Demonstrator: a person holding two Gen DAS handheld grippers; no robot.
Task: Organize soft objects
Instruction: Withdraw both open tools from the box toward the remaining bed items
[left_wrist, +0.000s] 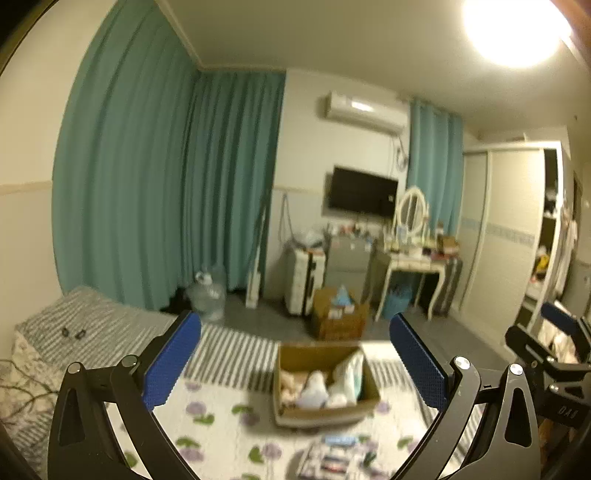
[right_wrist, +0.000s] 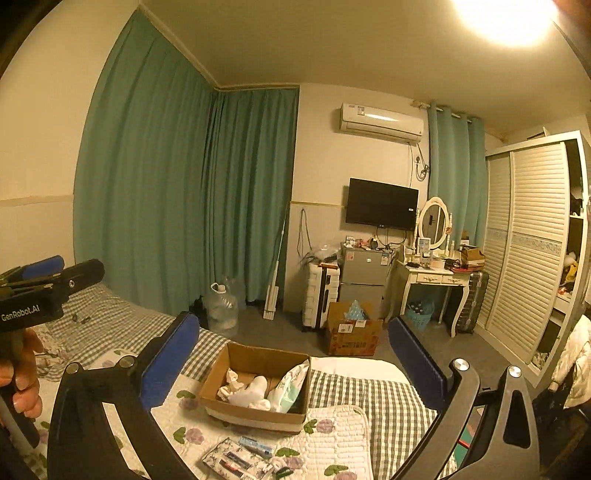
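Readable writing first: the housing of my left gripper (right_wrist: 44, 275), seen at the left edge of the right wrist view, bears the white lettering "GenRobot.AI". In the left wrist view the body of my right gripper (left_wrist: 561, 325) shows small raised characters at the right edge, too blurred to read with certainty. The air conditioner (right_wrist: 380, 122) on the far wall carries stickers and a small logo, all too small to read. A printed cardboard carton (right_wrist: 352, 328) on the floor has a white shipping label, illegible. Flat packets (right_wrist: 240, 459) near the bed's front edge show printing I cannot make out.

My left claw (left_wrist: 295, 365): blue-padded fingers (left_wrist: 171, 363) spread fully apart, nothing between them, touching nothing. My right claw (right_wrist: 295, 365): fingers (right_wrist: 168, 363) likewise at full spread, empty, clear of all objects. A hand (right_wrist: 20, 380) grips the handle of the left unit.

The task's items lie in an open cardboard box (right_wrist: 255, 413) resting on the floral quilt (right_wrist: 332, 435) on the bed, ahead of and below both claws. Inside it: a crumpled pale cloth (right_wrist: 232, 380) at left, white socks (right_wrist: 251, 393) in the middle, and a soft wipes pack (right_wrist: 291, 384) leaning against the right wall. The box appears framed between the fingers of each claw, well apart from the pads.
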